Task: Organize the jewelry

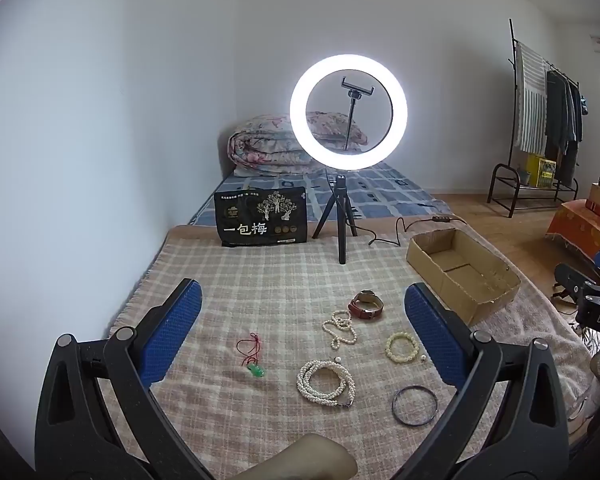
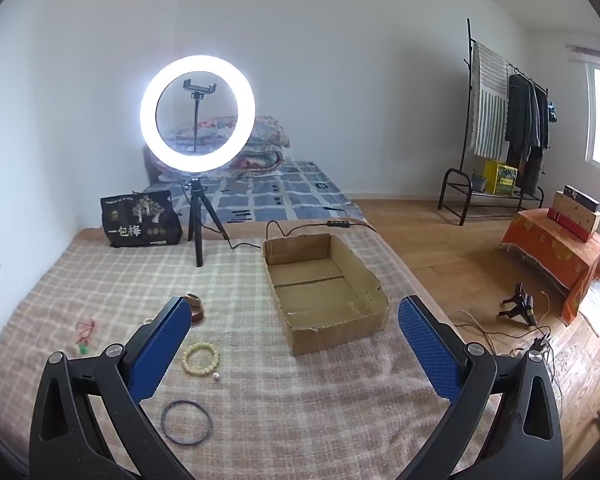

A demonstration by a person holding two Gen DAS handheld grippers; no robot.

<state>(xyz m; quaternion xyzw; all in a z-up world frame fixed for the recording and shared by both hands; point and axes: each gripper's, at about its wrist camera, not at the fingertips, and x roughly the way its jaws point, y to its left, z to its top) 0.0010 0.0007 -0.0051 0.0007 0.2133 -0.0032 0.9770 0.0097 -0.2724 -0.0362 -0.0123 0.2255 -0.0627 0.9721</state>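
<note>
Jewelry lies on the plaid blanket (image 1: 260, 280): a brown-strap watch (image 1: 366, 305), a small pearl strand (image 1: 340, 328), a cream bead bracelet (image 1: 401, 346), a long coiled pearl necklace (image 1: 326, 382), a dark bangle (image 1: 415, 405), a red-cord green pendant (image 1: 254, 360) and two loose pearls. My left gripper (image 1: 302, 312) is open and empty above them. My right gripper (image 2: 296, 320) is open and empty, over the near end of the empty cardboard box (image 2: 324, 280). The bracelet (image 2: 201, 358), bangle (image 2: 186, 423) and pendant (image 2: 85, 338) also show in the right wrist view.
A lit ring light on a tripod (image 1: 348, 112) and a black printed bag (image 1: 260, 216) stand at the blanket's far edge, with a cable (image 1: 396, 232) beside the box (image 1: 460, 272). A folded quilt lies behind. A clothes rack (image 2: 500, 120) and an orange-covered stand (image 2: 556, 248) are at right.
</note>
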